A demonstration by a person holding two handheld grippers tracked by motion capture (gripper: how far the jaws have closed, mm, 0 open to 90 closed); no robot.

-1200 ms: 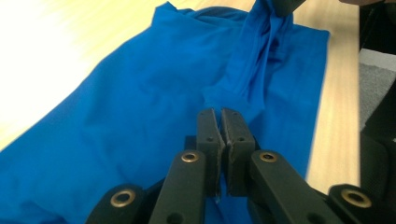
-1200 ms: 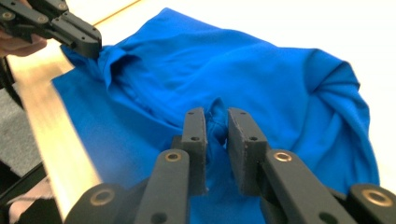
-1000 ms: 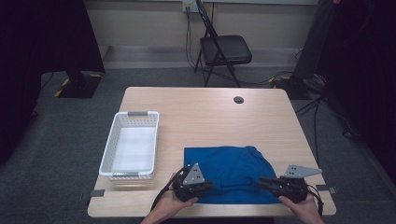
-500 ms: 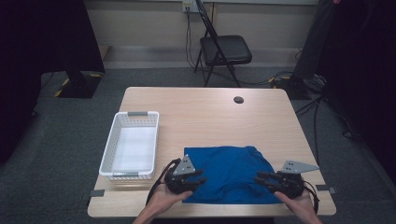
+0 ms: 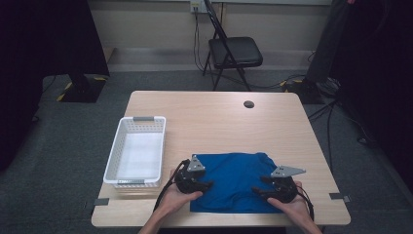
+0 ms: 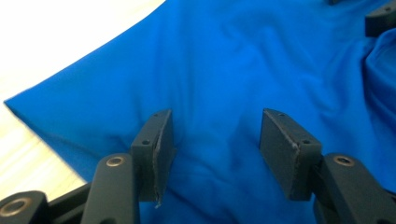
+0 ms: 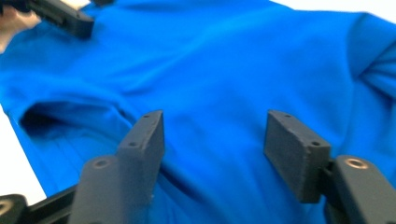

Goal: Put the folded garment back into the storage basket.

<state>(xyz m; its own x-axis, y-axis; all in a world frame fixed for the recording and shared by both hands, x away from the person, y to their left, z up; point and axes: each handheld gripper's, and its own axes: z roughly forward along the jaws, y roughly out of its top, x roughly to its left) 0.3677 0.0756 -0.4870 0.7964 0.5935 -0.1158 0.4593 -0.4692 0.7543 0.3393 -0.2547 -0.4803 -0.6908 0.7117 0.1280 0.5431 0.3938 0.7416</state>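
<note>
A blue cloth lies spread flat on the near half of the wooden table. My left gripper is over its near left part and my right gripper over its near right part, both pointing inward. In the left gripper view the left gripper stands open, with the blue cloth lying under its pads. The right gripper is open too, over the cloth. Both pairs of jaws have just been opening, and nothing is pinched between them.
An empty white basket stands at the left of the table, next to the cloth. A small black disc sits at the far right. A black folding chair stands behind the table. Bare wood lies beyond the cloth.
Both grippers have shifted slightly over the cloth, the right one inward to the left. Their jaws stand wider than before, and the cloth lies flat beneath them.
</note>
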